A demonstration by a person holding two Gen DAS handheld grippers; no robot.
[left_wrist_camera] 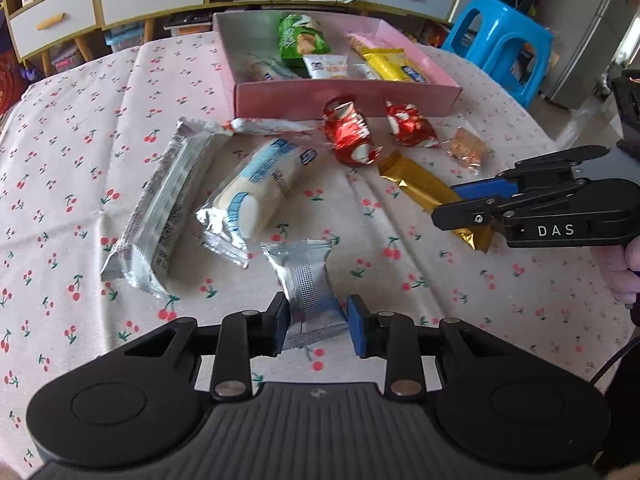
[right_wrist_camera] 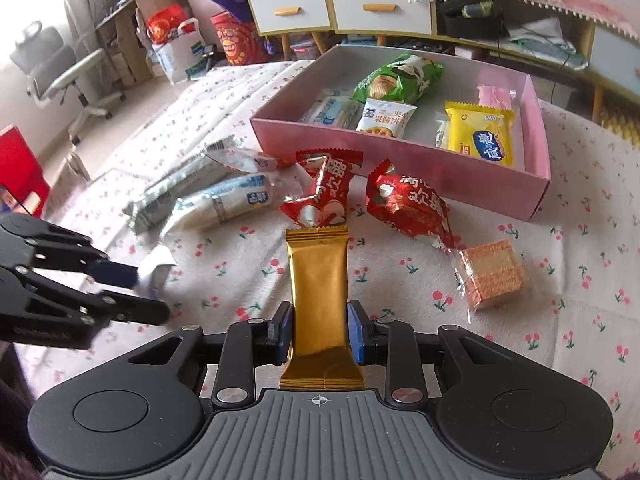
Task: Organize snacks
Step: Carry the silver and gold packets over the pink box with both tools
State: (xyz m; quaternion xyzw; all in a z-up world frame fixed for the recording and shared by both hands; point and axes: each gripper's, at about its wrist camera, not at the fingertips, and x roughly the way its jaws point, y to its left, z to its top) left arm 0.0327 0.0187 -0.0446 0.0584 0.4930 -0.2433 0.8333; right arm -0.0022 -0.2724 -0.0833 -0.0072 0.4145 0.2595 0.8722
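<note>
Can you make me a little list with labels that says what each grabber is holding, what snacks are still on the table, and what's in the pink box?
left gripper: shut on silver packet
right gripper: shut on gold bar
still on cherry tablecloth: two red candy packets, clear-wrapped wafer, blue-and-white packet, long silver packet
pink box: green bag, yellow packet, white biscuit packet, others partly hidden

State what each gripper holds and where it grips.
Left gripper: silver packet, by its near end. Right gripper: gold bar packet, across its near half.
</note>
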